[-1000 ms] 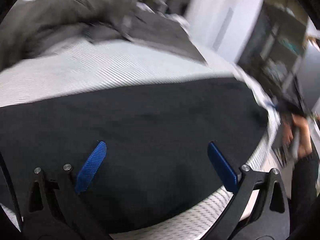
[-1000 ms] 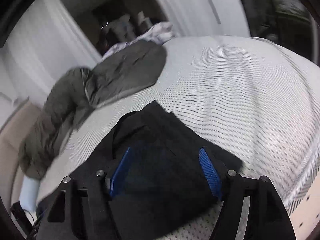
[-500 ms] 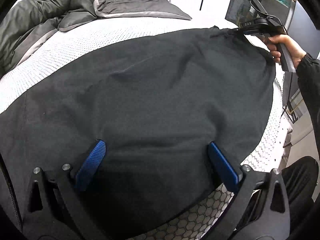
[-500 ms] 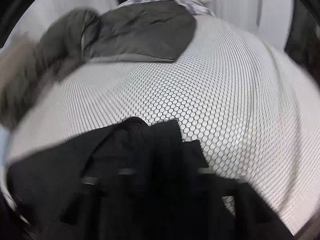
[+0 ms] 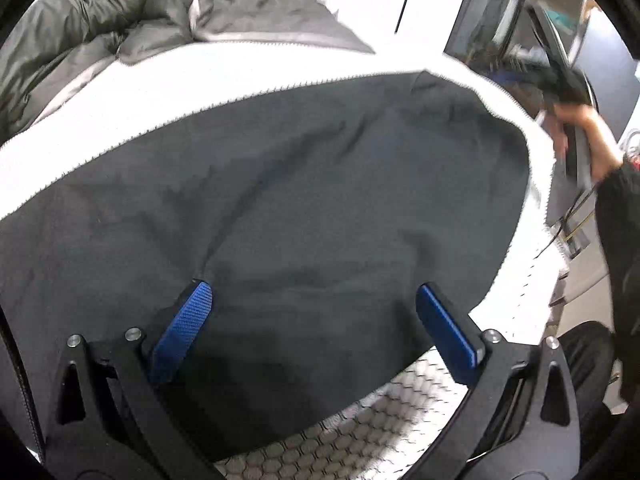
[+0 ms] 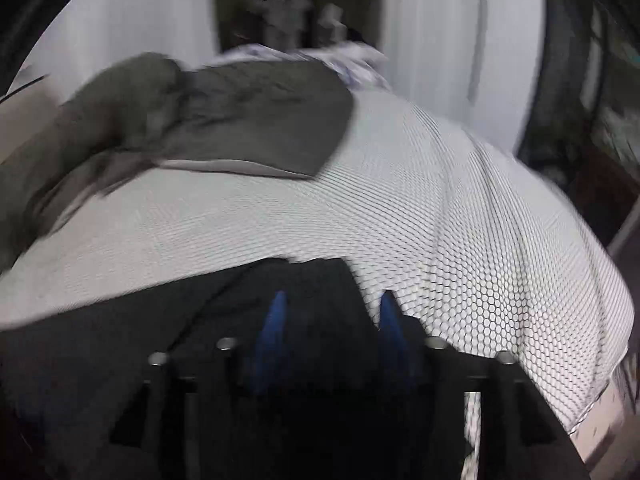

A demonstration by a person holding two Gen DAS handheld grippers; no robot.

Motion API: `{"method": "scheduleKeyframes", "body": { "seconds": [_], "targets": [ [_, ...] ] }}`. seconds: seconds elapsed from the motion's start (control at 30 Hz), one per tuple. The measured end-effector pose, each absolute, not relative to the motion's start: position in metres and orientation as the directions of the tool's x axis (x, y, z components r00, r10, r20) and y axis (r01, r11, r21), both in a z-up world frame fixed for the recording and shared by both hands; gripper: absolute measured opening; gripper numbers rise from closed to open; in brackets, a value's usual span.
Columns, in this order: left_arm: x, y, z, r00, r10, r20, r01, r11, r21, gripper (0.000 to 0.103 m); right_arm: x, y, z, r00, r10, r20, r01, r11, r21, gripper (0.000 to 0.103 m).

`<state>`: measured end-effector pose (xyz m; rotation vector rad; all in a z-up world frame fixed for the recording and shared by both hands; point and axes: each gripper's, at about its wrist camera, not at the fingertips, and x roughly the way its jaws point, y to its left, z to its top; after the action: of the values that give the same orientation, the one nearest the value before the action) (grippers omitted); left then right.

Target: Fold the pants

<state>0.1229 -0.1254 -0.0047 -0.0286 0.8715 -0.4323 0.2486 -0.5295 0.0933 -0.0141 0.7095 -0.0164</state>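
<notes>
While black fabric pants [image 5: 304, 184] are spread flat on white honeycomb-patterned bed cover [image 6: 460, 216] for folding, right gripper [image 6: 332, 320] jaws just reopened, nothing pinched; left gripper [image 5: 316, 312] held agape above cloth.

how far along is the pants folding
Early. Done: the black pants lie spread flat on the white honeycomb bed cover. In hand: the left tongs hang open over them; the right tongs have just been opening at one end, gripping nothing. Left: every fold.

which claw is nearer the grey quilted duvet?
Right, though by a small margin. The right claw sits at the black pants' far corner facing the grey quilted duvet; the left claw is over the pants' near edge.
</notes>
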Motion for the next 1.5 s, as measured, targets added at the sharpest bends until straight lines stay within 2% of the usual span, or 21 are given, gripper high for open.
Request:
{"method": "scheduleKeyframes", "body": {
  "seconds": [0.07,0.13,0.23,0.33,0.47,0.53,0.57,0.67,0.7,0.8,0.93,1.07,1.17,1.23,1.3,1.37,1.4,1.47,1.5],
  "targets": [
    [0.12,-0.116,0.007,0.615,-0.389,-0.686,0.342,0.916,-0.212,0.101,0.217,-0.511,0.093,0.769,0.039,-0.638,-0.067,0.998,-0.02,0.07],
    [0.124,-0.114,0.011,0.632,-0.382,-0.674,0.331,0.92,-0.211,0.102,0.189,-0.489,0.087,0.771,0.118,-0.625,-0.14,0.99,0.015,0.088],
    [0.129,-0.12,0.006,0.623,-0.345,-0.702,0.343,0.927,-0.152,0.101,0.169,-0.441,0.066,0.72,0.253,-0.646,-0.266,0.961,0.079,0.088],
    [0.135,-0.119,-0.005,0.593,-0.299,-0.747,0.314,0.941,-0.127,0.101,0.161,-0.382,0.036,0.641,0.337,-0.69,-0.431,0.901,0.04,0.088],
    [0.14,-0.098,-0.024,0.553,-0.243,-0.797,0.235,0.963,-0.131,0.101,0.156,-0.359,-0.008,0.592,0.271,-0.759,-0.531,0.84,-0.115,0.086],
    [0.138,-0.089,-0.025,0.555,-0.244,-0.795,0.226,0.964,-0.138,0.101,0.162,-0.388,-0.009,0.616,0.236,-0.752,-0.486,0.865,-0.127,0.086],
    [0.137,-0.085,-0.027,0.556,-0.242,-0.795,0.221,0.965,-0.139,0.101,0.168,-0.406,-0.009,0.649,0.173,-0.741,-0.416,0.896,-0.155,0.086],
    [0.133,-0.073,-0.03,0.559,-0.231,-0.797,0.21,0.969,-0.133,0.101,0.188,-0.48,-0.013,0.729,-0.165,-0.665,-0.093,0.937,-0.336,0.087],
    [0.132,-0.073,-0.03,0.561,-0.229,-0.796,0.211,0.969,-0.13,0.101,0.194,-0.507,-0.016,0.719,-0.242,-0.652,0.003,0.938,-0.345,0.087],
    [0.131,-0.07,-0.026,0.57,-0.209,-0.795,0.195,0.974,-0.116,0.101,0.201,-0.557,-0.014,0.713,-0.116,-0.691,0.052,0.992,-0.113,0.087],
    [0.116,-0.061,-0.001,0.633,-0.225,-0.741,0.178,0.974,-0.144,0.1,0.189,-0.542,0.008,0.766,-0.167,-0.62,0.058,0.98,-0.192,0.087],
    [0.116,-0.057,0.026,0.724,-0.225,-0.652,0.161,0.974,-0.158,0.101,0.166,-0.501,0.038,0.82,-0.041,-0.571,-0.069,0.983,-0.17,0.089],
    [0.143,-0.076,0.029,0.712,-0.245,-0.658,0.205,0.969,-0.138,0.101,0.181,-0.456,0.033,0.774,0.135,-0.619,-0.243,0.965,-0.094,0.09],
    [0.159,-0.092,0.026,0.684,-0.259,-0.682,0.25,0.961,-0.116,0.101,0.196,-0.419,0.016,0.727,0.202,-0.656,-0.345,0.934,-0.095,0.09],
    [0.177,-0.109,0.018,0.642,-0.246,-0.726,0.3,0.952,-0.058,0.101,0.205,-0.385,-0.006,0.699,0.173,-0.694,-0.39,0.906,-0.167,0.09],
    [0.186,-0.113,0.004,0.598,-0.206,-0.774,0.314,0.949,-0.01,0.1,0.219,-0.378,-0.025,0.695,0.084,-0.714,-0.381,0.885,-0.267,0.09],
    [0.186,-0.112,-0.002,0.584,-0.191,-0.789,0.307,0.952,-0.003,0.1,0.225,-0.385,-0.025,0.687,0.083,-0.722,-0.379,0.889,-0.257,0.09],
    [0.187,-0.095,-0.017,0.546,-0.148,-0.825,0.258,0.966,-0.003,0.1,0.244,-0.417,-0.021,0.683,0.041,-0.729,-0.311,0.92,-0.24,0.09],
    [0.188,-0.082,-0.021,0.533,-0.142,-0.834,0.226,0.974,-0.022,0.1,0.251,-0.444,-0.02,0.703,-0.054,-0.709,-0.224,0.93,-0.293,0.09]
  ]
}}
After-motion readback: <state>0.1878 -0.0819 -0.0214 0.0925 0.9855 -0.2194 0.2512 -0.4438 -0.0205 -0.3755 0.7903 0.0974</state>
